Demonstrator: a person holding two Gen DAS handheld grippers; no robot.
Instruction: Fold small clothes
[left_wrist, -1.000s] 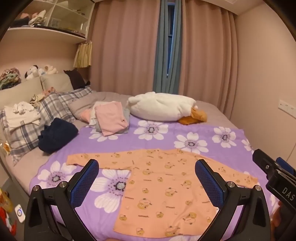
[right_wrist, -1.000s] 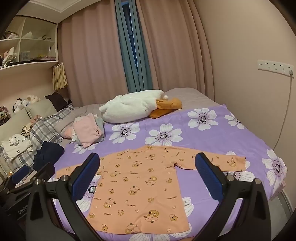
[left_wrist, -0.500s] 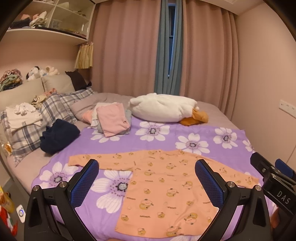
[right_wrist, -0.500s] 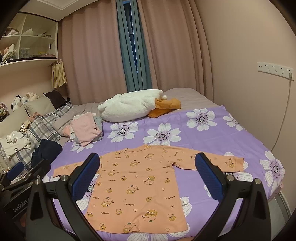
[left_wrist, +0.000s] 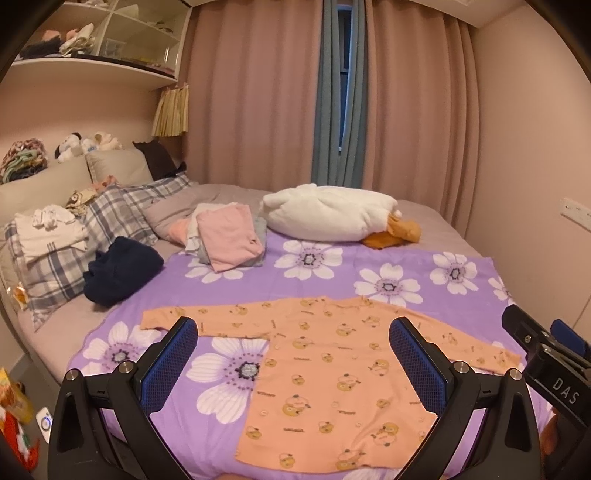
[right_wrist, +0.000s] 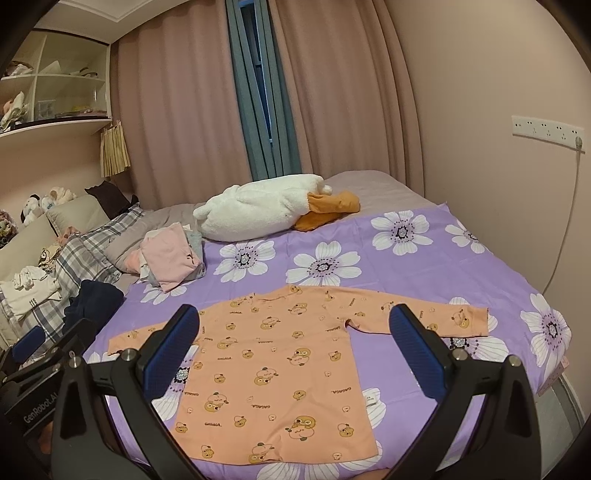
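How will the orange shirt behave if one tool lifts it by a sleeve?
The shirt lies thin and flat on the blanket, so it is probably floppy and would drape. It looks light, and likely to drag and bunch. Both tools, left and right, are open above it.

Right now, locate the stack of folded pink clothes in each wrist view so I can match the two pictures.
Left wrist view: the stack of folded pink clothes sits upper centre-left, on the far edge of the purple flowered blanket.
Right wrist view: the same stack sits left of centre, at the blanket's far left corner.
Shared landmark: the white plush duck lies just to the stack's right in both.
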